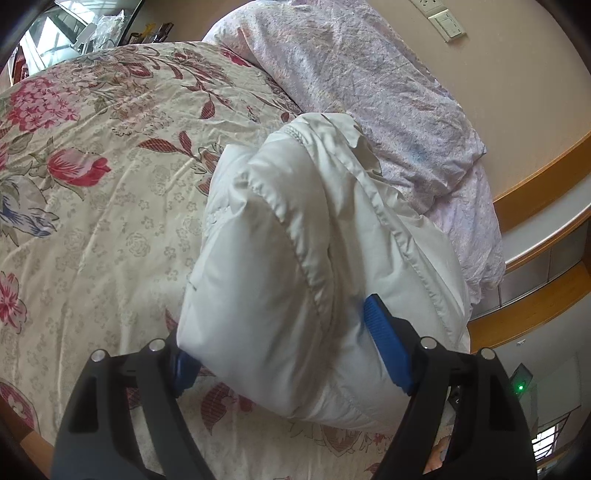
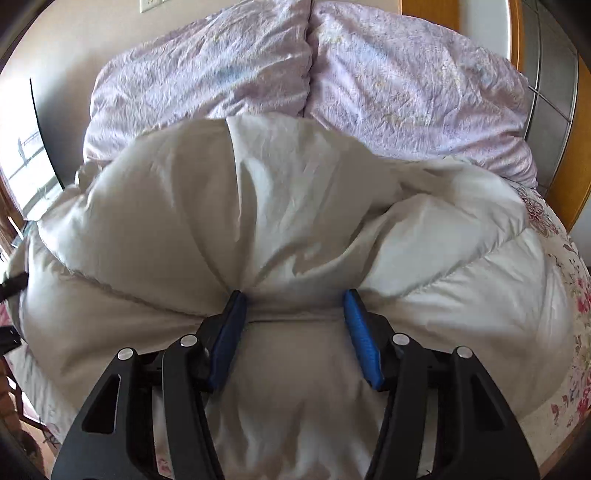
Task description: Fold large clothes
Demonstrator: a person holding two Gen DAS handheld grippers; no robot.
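On bed [image 1: 110, 221], L gripper [image 1: 280, 332] & R gripper [image 2: 295, 317] pinch jacket [image 2: 295, 221]; only L view shows switch [image 1: 448, 26].

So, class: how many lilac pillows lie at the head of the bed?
2. One pillow lies on the left and the other pillow on the right in the right wrist view, side by side, touching. The white jacket covers their near edges; more could be hidden.
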